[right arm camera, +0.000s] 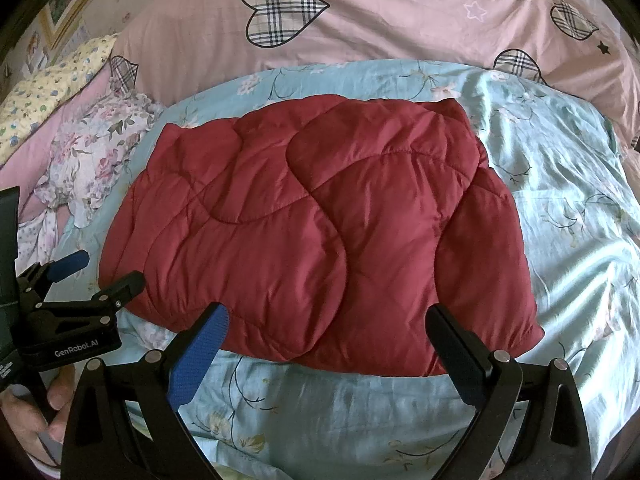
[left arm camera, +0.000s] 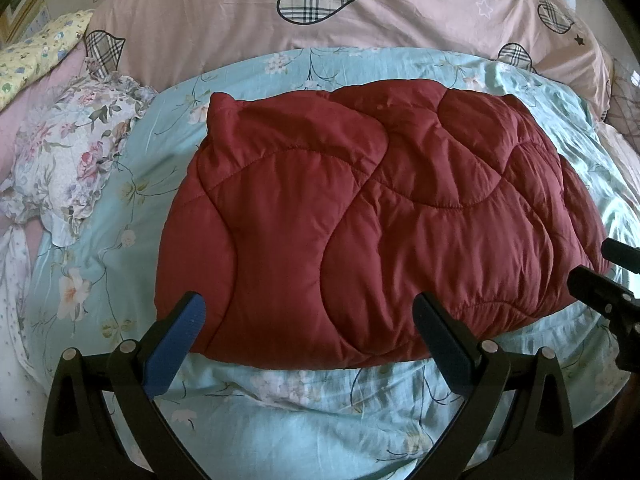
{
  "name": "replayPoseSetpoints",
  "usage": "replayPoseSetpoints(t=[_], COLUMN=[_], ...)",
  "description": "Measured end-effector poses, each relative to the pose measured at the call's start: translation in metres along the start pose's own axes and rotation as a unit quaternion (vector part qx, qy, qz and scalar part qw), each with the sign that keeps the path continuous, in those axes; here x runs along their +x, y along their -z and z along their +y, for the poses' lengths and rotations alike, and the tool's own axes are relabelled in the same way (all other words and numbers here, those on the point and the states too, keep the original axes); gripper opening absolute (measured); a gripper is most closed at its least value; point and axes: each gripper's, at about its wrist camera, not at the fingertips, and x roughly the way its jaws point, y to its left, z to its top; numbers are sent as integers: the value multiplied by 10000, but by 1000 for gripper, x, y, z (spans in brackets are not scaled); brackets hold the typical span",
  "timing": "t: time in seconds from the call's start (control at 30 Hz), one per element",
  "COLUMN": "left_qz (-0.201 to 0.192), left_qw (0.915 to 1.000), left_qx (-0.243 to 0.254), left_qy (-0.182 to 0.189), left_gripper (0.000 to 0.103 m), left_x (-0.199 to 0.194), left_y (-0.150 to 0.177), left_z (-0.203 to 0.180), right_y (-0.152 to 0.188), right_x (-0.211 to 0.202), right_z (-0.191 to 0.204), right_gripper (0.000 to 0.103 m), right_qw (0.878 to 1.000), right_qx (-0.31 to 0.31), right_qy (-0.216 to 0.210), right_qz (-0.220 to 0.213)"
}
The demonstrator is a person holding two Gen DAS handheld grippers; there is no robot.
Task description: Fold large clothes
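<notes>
Where the light-blue floral sheet (left arm camera: 256,420) covers the bed, item 1 lies at its middle: red quilted garment (left arm camera: 360,216), folded into a thick, roughly rectangular bundle. Matl: smooth, slightly shiny padded fabric w/ curved stitch lines making puffy, rounded panels; wrinkled along the near edge. One panel overlaps the rest on top, its curved edge running across the bundle's middle. Same garment in right wrist view (right arm camera: 320,224), near edge rounded, right edge showing stacked layers.

Item 2: left gripper (left arm camera: 310,340), black frame, blue textured pads, fingers spread wide apart, holding nothing; tips sit at the garment's near edge, contact not clear. Also seen from right wrist view (right arm camera: 96,276), at the garment's near-left corner, a hand (right arm camera: 36,412) on its handle below.

Item 3: right gripper (right arm camera: 326,344), same build, fingers likewise spread apart, empty, at the garment's near edge towards its right side. Partly visible in left wrist view (left arm camera: 600,276) by the garment's near-right corner.

Surrounds, rel. to garment: sheet is thin, creased, glossy where light hits to the right. Beyond the far edge, pink duvet (left arm camera: 248,12) w/ plaid heart patches and small stars, bulky and soft. To the left, ruffled cloth w/ rose print (left arm camera: 76,156), crumpled; farther left-back, yellow printed pillow (left arm camera: 36,56). Nothing lies on the garment.
</notes>
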Motion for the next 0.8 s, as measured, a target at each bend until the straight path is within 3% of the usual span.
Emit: replayPoseSetpoints(t=[0.8], left_qz=[72], left_qw=[9999], left_qx=[-99], left_qy=[116], left_gripper=[103], left_x=[6], left_y=[-3], left_z=[3], right_y=[-3], right_x=[7], right_z=[-4], right_gripper=[100], right_qw=[9999], right_qx=[83], right_qy=[-94], right_qz=[82])
